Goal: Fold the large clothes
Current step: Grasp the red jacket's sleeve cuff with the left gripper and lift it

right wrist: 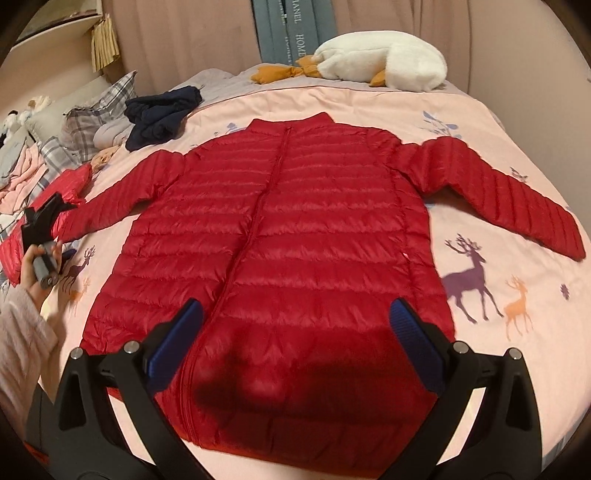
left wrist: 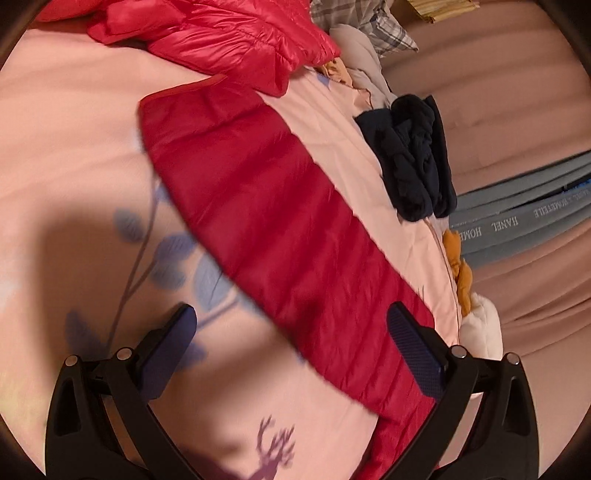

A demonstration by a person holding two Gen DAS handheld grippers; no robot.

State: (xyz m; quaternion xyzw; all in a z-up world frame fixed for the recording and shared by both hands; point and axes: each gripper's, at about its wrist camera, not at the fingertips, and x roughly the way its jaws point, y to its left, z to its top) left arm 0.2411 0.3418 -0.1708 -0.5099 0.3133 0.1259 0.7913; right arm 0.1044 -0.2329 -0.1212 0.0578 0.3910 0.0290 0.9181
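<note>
A dark red quilted down jacket (right wrist: 280,221) lies flat and face up on the pink bedspread (right wrist: 498,122), zipper closed, both sleeves spread out. My right gripper (right wrist: 297,306) hovers open just above its hem, nothing between the fingers. In the left wrist view one sleeve of the jacket (left wrist: 266,221) runs diagonally across the bedspread (left wrist: 66,129). My left gripper (left wrist: 291,314) stands open over that sleeve's lower stretch, not closed on it. The right wrist view shows the left gripper (right wrist: 40,221) in a hand by the cuff at the far left.
A second, brighter red puffer jacket (left wrist: 221,33) is bunched at the bed's edge. A navy garment (right wrist: 162,110) and plaid pillows (right wrist: 92,118) lie at the back left. A white plush goose (right wrist: 388,62) rests at the head. A pale sleeve (right wrist: 22,350) enters from the lower left.
</note>
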